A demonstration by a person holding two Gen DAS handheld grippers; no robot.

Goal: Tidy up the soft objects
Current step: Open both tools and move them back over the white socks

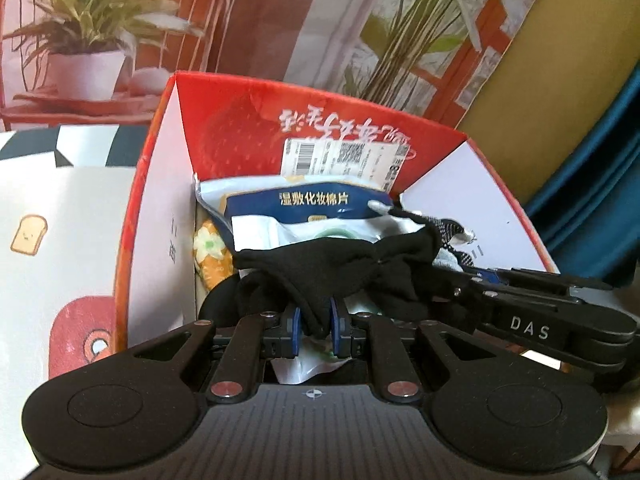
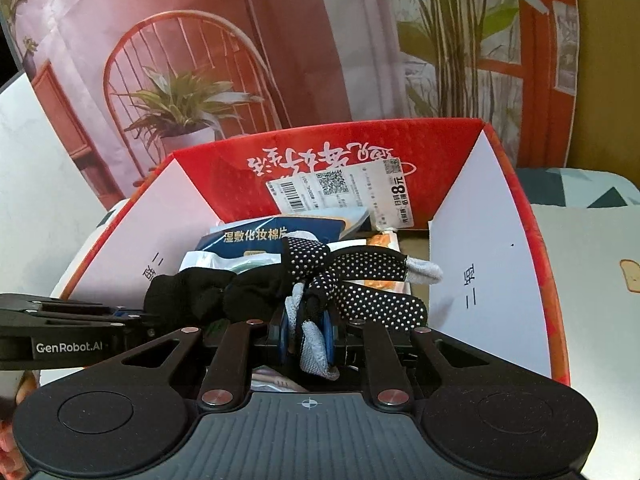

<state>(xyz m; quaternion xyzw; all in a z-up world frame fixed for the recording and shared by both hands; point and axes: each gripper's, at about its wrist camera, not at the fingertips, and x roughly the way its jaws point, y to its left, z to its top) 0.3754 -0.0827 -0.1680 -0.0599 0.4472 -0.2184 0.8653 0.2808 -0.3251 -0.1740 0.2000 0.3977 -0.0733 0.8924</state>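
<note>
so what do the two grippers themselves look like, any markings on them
Both are matte black with two round pads on a ribbed grey base, linkage arms with silver rivets, and blue pads on the fingers. The left gripper shows "GenRobot.AI" in white on its side in the right wrist view; the right gripper shows "DAS" in the left wrist view.

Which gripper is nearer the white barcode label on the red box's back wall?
Roughly level. Left gripper and right gripper both sit at the near edge, label opposite.
</note>
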